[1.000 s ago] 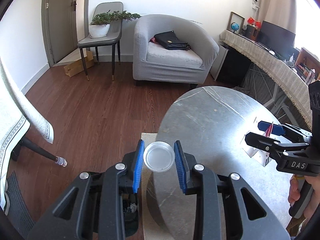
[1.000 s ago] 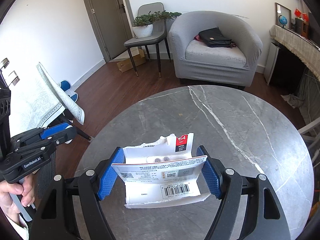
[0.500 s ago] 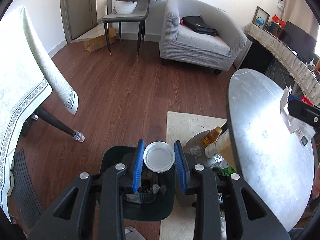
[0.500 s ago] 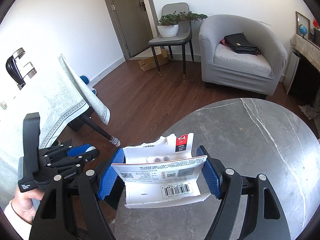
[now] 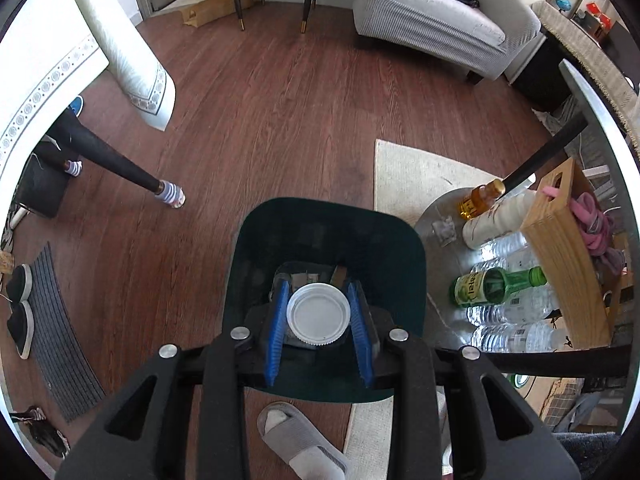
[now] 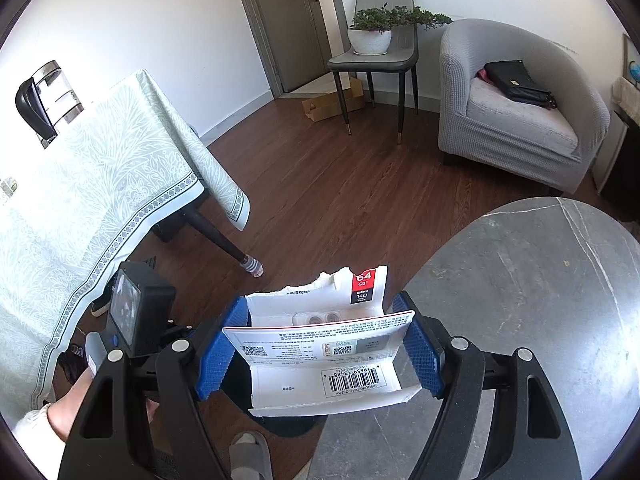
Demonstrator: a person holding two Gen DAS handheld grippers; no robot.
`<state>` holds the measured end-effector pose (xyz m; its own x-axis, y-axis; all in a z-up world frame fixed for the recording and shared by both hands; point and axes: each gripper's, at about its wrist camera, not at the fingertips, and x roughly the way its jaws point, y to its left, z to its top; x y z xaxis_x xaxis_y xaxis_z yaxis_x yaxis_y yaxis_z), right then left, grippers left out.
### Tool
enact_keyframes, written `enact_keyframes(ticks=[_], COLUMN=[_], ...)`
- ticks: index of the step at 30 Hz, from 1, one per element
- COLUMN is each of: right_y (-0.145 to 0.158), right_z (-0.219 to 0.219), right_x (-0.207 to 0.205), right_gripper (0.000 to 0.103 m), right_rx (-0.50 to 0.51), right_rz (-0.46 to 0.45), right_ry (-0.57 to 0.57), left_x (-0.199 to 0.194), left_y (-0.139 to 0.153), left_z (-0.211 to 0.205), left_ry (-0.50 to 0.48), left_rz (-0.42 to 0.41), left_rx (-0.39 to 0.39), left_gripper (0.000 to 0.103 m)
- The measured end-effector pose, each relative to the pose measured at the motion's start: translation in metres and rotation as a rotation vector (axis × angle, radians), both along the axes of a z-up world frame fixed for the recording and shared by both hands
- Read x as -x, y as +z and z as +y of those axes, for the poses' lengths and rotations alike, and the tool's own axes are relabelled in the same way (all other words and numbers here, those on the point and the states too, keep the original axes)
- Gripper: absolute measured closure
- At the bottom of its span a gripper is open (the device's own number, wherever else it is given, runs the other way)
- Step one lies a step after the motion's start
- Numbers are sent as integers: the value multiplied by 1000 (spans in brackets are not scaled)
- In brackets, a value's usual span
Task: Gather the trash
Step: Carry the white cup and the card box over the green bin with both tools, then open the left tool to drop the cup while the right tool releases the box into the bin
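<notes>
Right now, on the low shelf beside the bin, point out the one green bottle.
The green glass bottle lies on its side, cap toward the wooden tray. The clear plastic bottles around it are colourless, and the amber bottle sits farther back.

Dark wood floor (image 6: 320, 184), grey armchair (image 6: 520, 112), white walls (image 6: 140, 20), grey door (image 6: 288, 20), daylight

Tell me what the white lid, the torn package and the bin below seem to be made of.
White lid: likely matte plastic, with a moulded rim and ribbed edge.
Torn package: printed card or paper, judging by its ragged torn edge, sharp folds and barcode.
Bin: probably dark, slightly glossy plastic, with smooth walls and rounded corners; the look alone cannot confirm it.
</notes>
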<state>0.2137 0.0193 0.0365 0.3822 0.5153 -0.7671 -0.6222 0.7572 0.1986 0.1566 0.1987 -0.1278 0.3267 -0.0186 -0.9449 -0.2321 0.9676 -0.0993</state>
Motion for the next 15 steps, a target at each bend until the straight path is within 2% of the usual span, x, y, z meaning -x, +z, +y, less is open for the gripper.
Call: enact_keyframes(ticks=[8, 13, 14, 15], right_y=[-17, -28, -31, -35], right_z=[35, 60, 64, 69], right_x=[1, 4, 5, 5], right_gripper=[27, 27, 27, 27], right_rx=[19, 42, 48, 55], right_rz=[38, 56, 59, 63], right_ry=[26, 49, 54, 58], left_x=[6, 14, 16, 18], left_y=[-46, -49, -46, -45], left_z=[15, 29, 34, 37], left_ry=[-19, -9, -1, 5], left_rz=[123, 110, 99, 89], left_rx=[6, 5, 4, 3], left_gripper=[69, 54, 46, 43])
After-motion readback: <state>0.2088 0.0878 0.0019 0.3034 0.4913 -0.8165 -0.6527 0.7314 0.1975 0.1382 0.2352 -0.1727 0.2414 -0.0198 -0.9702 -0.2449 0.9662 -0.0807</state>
